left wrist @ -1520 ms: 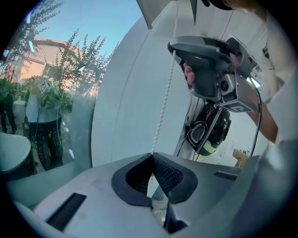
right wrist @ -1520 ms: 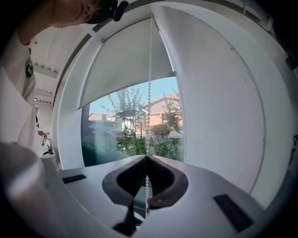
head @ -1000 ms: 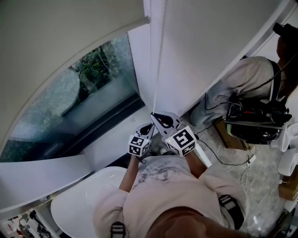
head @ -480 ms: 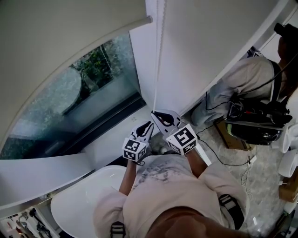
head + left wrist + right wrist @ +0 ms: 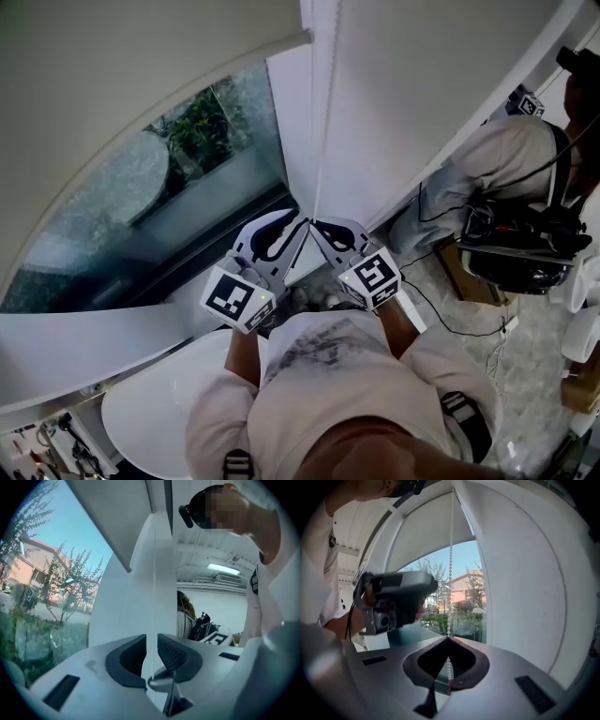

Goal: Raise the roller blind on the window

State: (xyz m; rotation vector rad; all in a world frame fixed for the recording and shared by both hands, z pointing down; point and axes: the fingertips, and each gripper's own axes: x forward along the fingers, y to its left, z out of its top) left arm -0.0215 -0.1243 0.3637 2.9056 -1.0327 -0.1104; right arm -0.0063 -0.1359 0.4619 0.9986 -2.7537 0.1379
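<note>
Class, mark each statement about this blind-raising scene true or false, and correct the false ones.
1. The right claw is shut on the bead chain. True.
2. The left claw clamps the chain. False: its jaws stand apart and have just been opening, and the chain hangs between them unpressed.
3. The roller blind covers the whole window. False: bare glass shows below its lower edge.
4. A second person is in the room. True.

Roller blind (image 5: 112,75) covering the upper part of the window (image 5: 178,169), bead chain (image 5: 322,122) hanging down beside the window's right edge, basin (image 5: 150,412) below the sill at lower left, another person (image 5: 497,159) far right, near cables (image 5: 450,323) on the floor.
</note>
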